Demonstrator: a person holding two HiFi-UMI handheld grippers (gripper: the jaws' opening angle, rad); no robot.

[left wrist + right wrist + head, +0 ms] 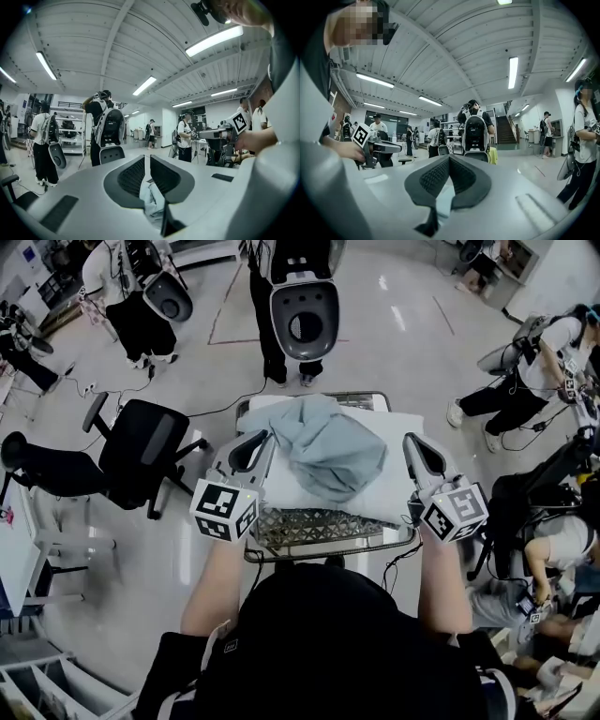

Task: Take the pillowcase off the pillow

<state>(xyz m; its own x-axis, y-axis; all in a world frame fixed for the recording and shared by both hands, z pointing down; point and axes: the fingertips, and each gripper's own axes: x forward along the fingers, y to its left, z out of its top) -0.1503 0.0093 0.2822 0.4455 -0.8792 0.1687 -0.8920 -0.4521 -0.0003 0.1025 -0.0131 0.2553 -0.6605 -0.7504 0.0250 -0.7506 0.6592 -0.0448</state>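
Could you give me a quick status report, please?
Left gripper shut on blue-grey pillowcase. Right gripper shut on pale cloth. Pillowcase bunched atop white pillow. Nothing obstructing.

The pillowcase (328,451) lies bunched over the pillow (389,488) and hides its middle and far left corner. In the head view the left gripper (251,454) at the pillow's left edge and the right gripper (419,457) at its right edge cover what they hold. The left gripper view shows only a crumpled scrap of pillowcase between its closed jaws. The right jaws pinch a pale cloth (442,206); whether it is pillow or pillowcase cannot be told. The person's head (328,615) hides the cart (309,526) below its near rim.
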